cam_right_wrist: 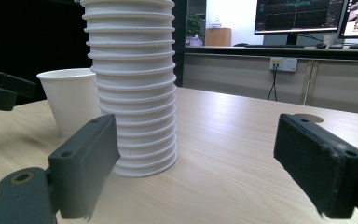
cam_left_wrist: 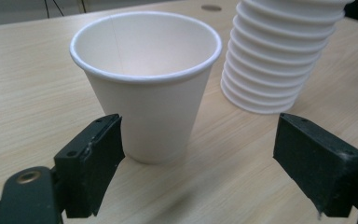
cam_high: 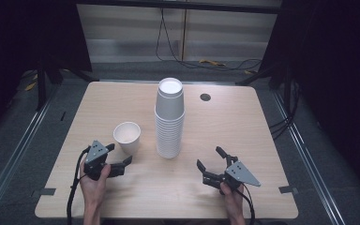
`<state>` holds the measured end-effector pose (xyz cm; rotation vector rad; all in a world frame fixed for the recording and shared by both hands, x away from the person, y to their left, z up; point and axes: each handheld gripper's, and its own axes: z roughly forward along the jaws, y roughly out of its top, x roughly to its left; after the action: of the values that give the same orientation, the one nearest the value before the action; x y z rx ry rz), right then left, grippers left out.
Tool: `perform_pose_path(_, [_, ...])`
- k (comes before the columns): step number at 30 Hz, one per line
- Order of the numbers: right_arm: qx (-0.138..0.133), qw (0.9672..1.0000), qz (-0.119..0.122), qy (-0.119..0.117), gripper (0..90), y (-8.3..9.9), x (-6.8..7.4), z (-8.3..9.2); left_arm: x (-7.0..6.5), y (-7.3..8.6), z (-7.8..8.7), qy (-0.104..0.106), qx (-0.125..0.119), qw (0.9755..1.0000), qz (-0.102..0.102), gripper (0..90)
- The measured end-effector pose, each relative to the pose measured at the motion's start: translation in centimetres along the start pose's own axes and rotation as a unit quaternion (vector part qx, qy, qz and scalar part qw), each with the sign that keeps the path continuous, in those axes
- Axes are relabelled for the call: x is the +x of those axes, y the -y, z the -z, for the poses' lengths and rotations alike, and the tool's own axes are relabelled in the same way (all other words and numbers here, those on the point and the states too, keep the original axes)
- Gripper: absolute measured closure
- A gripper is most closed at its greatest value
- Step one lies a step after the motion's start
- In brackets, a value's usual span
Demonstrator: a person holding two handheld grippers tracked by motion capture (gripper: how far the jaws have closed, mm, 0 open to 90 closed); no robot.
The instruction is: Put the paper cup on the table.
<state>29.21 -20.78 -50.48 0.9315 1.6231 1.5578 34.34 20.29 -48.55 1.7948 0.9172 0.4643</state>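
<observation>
A single white paper cup stands upright on the wooden table, left of a tall stack of white paper cups. My left gripper lies low on the table just in front of the single cup, open. In the left gripper view the cup stands just beyond the jaw tips, nearer the left one, untouched, with the stack behind it to the right. My right gripper is open to the right of the stack, pointing at it. The right gripper view has the stack ahead and the cup behind it.
A round cable hole sits in the table's far right part. Dark curtains flank the table, and cables run over the floor behind it. The right gripper view looks past the table to a desk with monitors.
</observation>
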Motion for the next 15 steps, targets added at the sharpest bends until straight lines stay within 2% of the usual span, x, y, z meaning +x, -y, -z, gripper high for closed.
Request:
perform_pose_path(2, [0.000, 1.0000, -0.001, 0.000, 13.7, 0.0, 0.0, 0.0, -0.8, 0.0, 0.1, -0.004, 0.000, 0.9999, -0.010, 15.7])
perform_pose_path(5, [0.000, 1.0000, -0.001, 0.000, 13.7, 0.0, 0.0, 0.0, -1.8, 0.2, 0.2, 0.018, 0.006, 0.9997, -0.015, 15.7])
perform_pose_path(7, [0.000, 1.0000, -0.001, 0.001, 13.6, 0.0, 0.0, 0.0, -2.4, 0.5, 0.3, 0.015, -0.018, 0.9997, -0.007, 15.6])
perform_pose_path(11, [0.000, 1.0000, 0.000, 0.001, 13.7, 0.0, 0.0, 0.0, -3.5, 0.8, 0.3, 0.024, -0.039, 0.9990, -0.001, 15.6])
perform_pose_path(12, [0.000, 1.0000, -0.001, 0.001, 13.7, 0.0, 0.0, 0.0, -3.6, 0.9, 0.3, 0.037, -0.043, 0.9984, -0.002, 15.6])
perform_pose_path(15, [-0.001, 1.0000, 0.000, 0.001, 13.7, 0.0, 0.0, 0.0, -4.5, 0.9, 0.0, 0.038, -0.050, 0.9979, -0.014, 15.5])
